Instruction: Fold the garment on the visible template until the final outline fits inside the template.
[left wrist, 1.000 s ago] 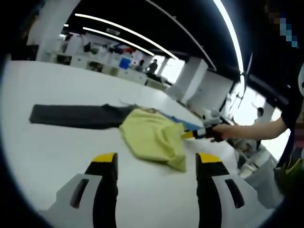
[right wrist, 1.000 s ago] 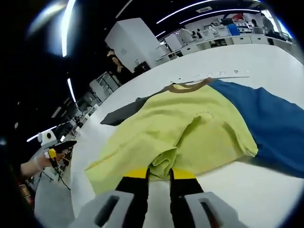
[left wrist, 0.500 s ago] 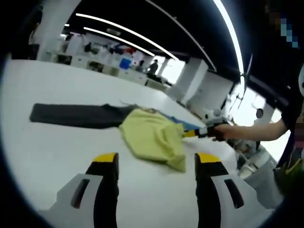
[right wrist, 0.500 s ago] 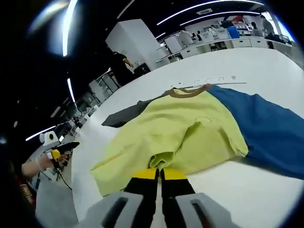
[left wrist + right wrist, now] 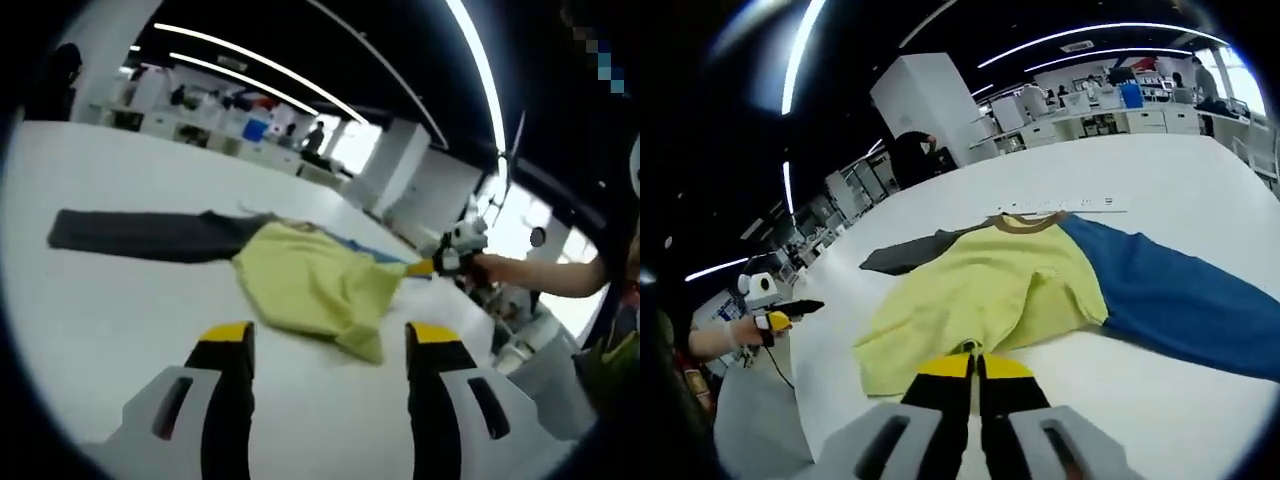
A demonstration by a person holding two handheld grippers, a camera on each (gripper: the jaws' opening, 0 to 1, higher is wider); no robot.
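A garment lies on the white table [image 5: 120, 300], with a yellow-green body [image 5: 990, 290], a brown collar [image 5: 1028, 222], a blue sleeve [image 5: 1180, 300] and a dark grey sleeve [image 5: 905, 255]. My right gripper [image 5: 975, 362] is shut on the yellow hem at the near edge. From the left gripper view, the right gripper [image 5: 418, 267] holds a corner of the yellow body [image 5: 305, 285] pulled up off the table, with the grey sleeve [image 5: 140, 232] stretched out to the left. My left gripper [image 5: 330, 340] hangs open above the bare table, short of the cloth.
A thin strip of printed marks [image 5: 1080, 206] runs on the table beyond the collar. A person's hand [image 5: 500, 270] holds the right gripper. White desks and people stand at the far side of the room [image 5: 1110, 100]. A white pillar [image 5: 925, 105] rises behind the table.
My right gripper's jaws have shut on the yellow hem and drawn it back and up, pulling the cloth into a taut corner. The left gripper has barely moved.
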